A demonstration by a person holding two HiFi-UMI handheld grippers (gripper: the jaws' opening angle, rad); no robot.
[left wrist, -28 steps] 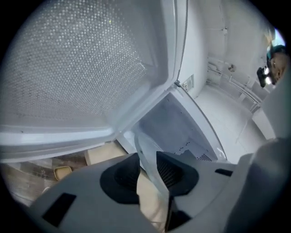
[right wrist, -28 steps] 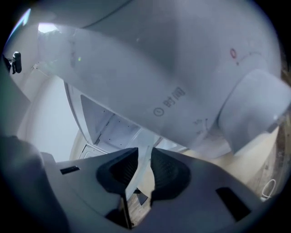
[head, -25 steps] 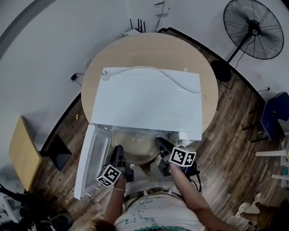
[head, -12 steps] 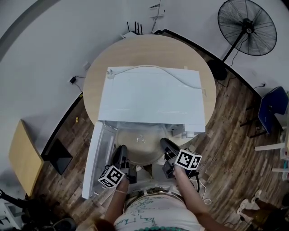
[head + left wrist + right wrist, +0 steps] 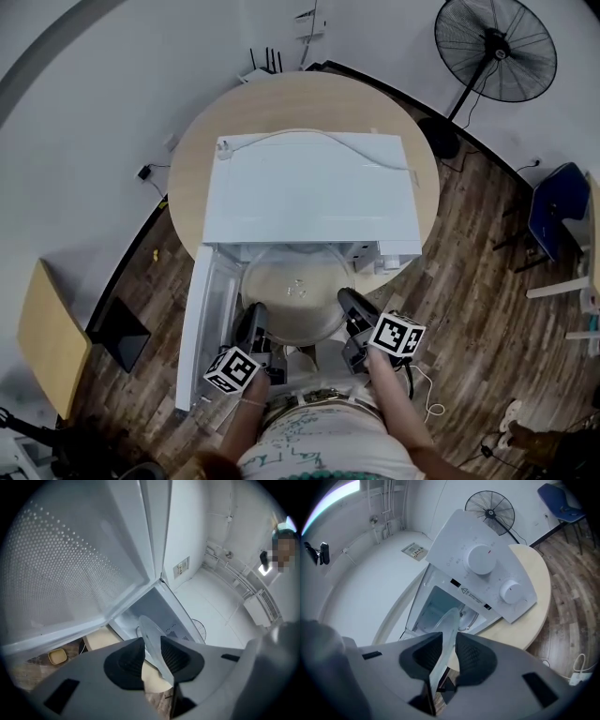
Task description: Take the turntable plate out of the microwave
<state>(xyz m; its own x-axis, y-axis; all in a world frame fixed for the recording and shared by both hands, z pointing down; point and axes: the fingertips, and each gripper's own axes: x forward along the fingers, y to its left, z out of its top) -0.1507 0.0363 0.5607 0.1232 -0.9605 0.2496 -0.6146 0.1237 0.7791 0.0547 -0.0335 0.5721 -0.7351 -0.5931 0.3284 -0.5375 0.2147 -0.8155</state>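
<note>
The glass turntable plate (image 5: 294, 298) sticks out of the front of the white microwave (image 5: 309, 192), whose door (image 5: 208, 319) stands open to the left. My left gripper (image 5: 255, 317) holds the plate's left rim and my right gripper (image 5: 348, 304) its right rim. In the left gripper view the plate's edge (image 5: 148, 629) runs between the pads of the left gripper (image 5: 151, 645), whose jaws are closing on it. In the right gripper view the right gripper (image 5: 449, 643) pinches the plate's rim (image 5: 450, 619), with the microwave's cavity behind it.
The microwave sits on a round wooden table (image 5: 309, 94), a white cable (image 5: 309, 139) across its top. Its control knobs (image 5: 481, 558) are on the right. A standing fan (image 5: 492, 52), a blue chair (image 5: 553, 220) and a small wooden table (image 5: 45, 337) stand around on the floor.
Both grippers have drawn back toward the person and risen a little, bringing the plate further out of the microwave's opening.
</note>
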